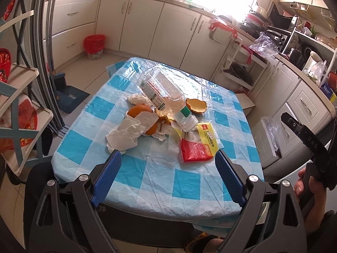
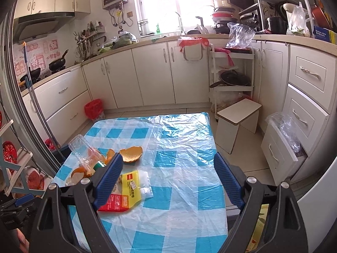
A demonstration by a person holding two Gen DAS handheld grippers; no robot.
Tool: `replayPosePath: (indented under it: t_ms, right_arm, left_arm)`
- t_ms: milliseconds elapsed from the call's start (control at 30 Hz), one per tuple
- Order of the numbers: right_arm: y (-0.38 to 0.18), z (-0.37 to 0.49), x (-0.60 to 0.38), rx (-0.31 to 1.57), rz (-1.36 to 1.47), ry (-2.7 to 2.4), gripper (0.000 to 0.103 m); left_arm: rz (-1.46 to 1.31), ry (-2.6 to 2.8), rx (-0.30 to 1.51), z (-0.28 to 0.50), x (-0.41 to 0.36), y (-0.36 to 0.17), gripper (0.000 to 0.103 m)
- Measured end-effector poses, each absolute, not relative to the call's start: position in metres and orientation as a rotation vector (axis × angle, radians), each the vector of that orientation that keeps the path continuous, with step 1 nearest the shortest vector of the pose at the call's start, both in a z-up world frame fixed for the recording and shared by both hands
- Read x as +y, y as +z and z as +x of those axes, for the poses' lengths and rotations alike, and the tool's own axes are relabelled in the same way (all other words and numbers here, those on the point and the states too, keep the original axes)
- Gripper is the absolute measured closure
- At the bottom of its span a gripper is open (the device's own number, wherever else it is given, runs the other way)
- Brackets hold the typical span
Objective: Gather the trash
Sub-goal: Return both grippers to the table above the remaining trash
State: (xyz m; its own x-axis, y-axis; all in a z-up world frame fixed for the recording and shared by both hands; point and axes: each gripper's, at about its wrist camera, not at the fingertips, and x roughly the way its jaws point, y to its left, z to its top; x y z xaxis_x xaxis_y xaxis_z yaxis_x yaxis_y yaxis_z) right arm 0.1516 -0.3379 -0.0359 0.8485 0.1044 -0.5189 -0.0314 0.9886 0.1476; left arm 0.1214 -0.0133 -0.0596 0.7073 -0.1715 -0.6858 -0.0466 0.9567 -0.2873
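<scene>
1. my left gripper [image 1: 168,164] hangs over the near edge of the table [image 1: 147,194], its blue fingers [image 1: 109,177] wide apart with nothing between them. i think it is held here because the pile of trash lies directly in front of it.
2. my right gripper [image 2: 168,179] is also spread apart and empty, above the right part of the table, where there is only the blue and white checked plastic cover [image 2: 185,168]. the trash is to its left.
3. the trash sits together near the middle of the table: a clear plastic bottle [image 1: 162,92] lying on its side, resting on the orange peels [image 1: 139,110] and with its cap end on the red and yellow packet [image 1: 198,147]; one cup-shaped peel [image 1: 195,105] just beside the bottle; crumpled white tissues [image 1: 126,135] nearest to my left fingers.
4. i judge the cover is there so the trash can be gathered easily, but this is only my guess.
5. a bin with a red bag [image 1: 94,46] stands on the floor by the cabinets, well apart from the table. probably the trash goes there.
6. writing: the packet has a red logo and chinese characters that i cannot read surely. the bottle label is green and white, its text too small. on the other gripper's body i read "das".
</scene>
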Motion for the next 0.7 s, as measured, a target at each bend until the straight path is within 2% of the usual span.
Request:
replayPosePath:
  t_ms: [700]
  right_arm:
    - [-0.047,0.163,-0.319,0.595,0.092,0.089,0.019]
  left_arm:
    - [-0.335,0.042,0.796,0.131,0.039,-0.083,0.017]
